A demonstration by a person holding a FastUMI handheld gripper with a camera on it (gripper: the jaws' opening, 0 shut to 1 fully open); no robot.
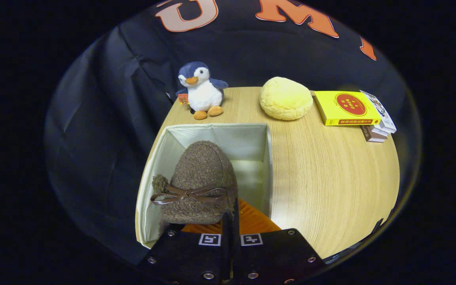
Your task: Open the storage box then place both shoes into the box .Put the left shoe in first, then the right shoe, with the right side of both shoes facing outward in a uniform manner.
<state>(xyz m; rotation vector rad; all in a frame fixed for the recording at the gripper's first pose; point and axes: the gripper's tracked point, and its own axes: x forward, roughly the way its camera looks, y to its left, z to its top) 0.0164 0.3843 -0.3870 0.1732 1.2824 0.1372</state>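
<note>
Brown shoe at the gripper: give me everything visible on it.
The brown shoe is a fuzzy, boucle-looking slipper with a thin brown bow across its top. It hangs toe-forward over the open storage box, toward the box's left wall, its orange ribbed sole showing beside the fingers. The gripper is shut on its rear edge. Whether it touches the box is unclear.

Evenly lit from above, fairly bright at centre, dimming toward the rim. Soft glare on the bench point(331, 170) at 4 o'clock. Short shadows under the plush penguin point(201, 90). Strong fisheye bending outward; focus sharp throughout.
</note>
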